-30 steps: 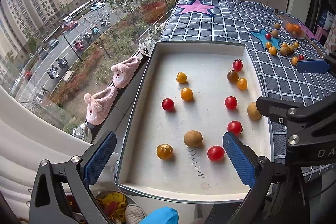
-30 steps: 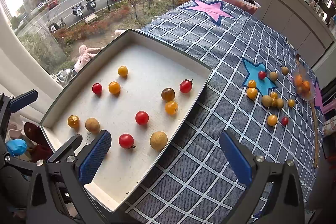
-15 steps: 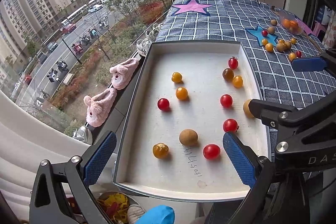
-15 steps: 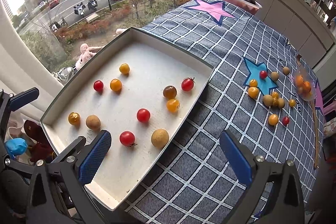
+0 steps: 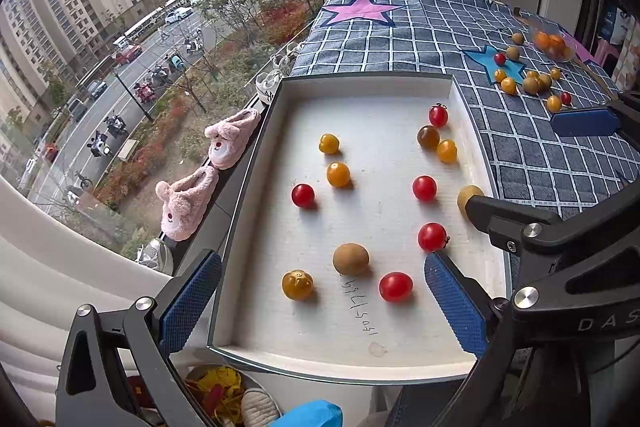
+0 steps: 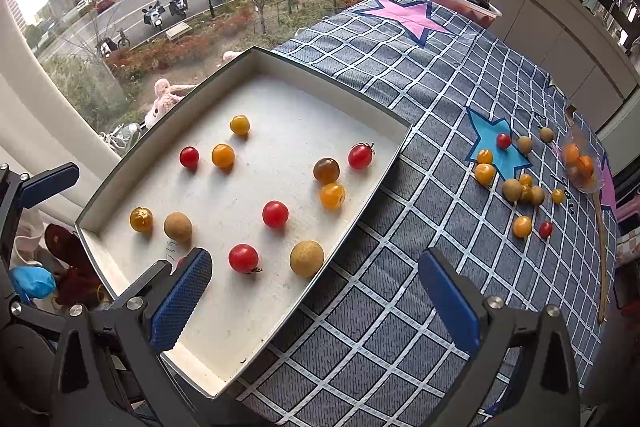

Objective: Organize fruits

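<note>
jaws wide, fruit-strewn tray below

Two pink plush slippers sit on the window ledge beside the checked tablecloth.

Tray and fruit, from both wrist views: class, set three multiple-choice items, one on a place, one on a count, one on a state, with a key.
1. The loose fruit outside the tray lies:
A in a pink basin
B on the checked cloth by the blue star
C on the windowsill

2. Red tomatoes in the tray:
A two
B five
C nine

3. The left gripper and right gripper are:
A open, empty
B shut on fruit
C gripping the tray

Key: B, the pile rests around the star; B, the left wrist view shows five; A, the fingers stand wide apart with nothing between them.
</note>
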`<state>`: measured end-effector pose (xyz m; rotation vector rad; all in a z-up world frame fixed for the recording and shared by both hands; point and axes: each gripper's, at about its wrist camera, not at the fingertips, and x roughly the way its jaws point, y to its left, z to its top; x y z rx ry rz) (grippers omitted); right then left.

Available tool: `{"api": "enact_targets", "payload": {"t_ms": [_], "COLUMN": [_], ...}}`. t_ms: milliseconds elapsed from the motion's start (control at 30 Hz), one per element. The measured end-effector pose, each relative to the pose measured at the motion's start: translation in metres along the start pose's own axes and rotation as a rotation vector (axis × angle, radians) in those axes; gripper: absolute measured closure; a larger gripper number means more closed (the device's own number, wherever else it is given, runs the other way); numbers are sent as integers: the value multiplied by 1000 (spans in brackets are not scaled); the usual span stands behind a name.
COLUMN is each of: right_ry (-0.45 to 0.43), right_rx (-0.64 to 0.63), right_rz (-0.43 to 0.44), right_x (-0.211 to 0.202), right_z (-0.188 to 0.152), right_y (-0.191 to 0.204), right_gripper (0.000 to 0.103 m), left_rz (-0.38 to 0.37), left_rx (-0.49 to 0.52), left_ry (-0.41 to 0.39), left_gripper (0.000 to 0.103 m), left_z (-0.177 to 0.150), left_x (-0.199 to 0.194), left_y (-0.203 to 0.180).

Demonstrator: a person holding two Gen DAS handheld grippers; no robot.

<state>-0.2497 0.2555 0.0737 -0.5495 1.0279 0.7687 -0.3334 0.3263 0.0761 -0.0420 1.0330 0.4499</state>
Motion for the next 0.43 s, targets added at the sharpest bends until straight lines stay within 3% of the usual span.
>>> {"api": "enact_targets", "payload": {"t_ms": [267,433], "right_ry": [1,3], "right_rx": [-4,-7], "right_rz": [0,-1], "right_x": [1,2], "right_z": [-1,-3], "right_y": [1,2], "right_gripper": [0,0], "left_rz": [-34,-40], "left_rx": [-12,0], "left_ry": [20,-18], "left_gripper": [1,1], "left_z": [-1,-3], "left_x": [4,0], "left_y": [1,0]}}
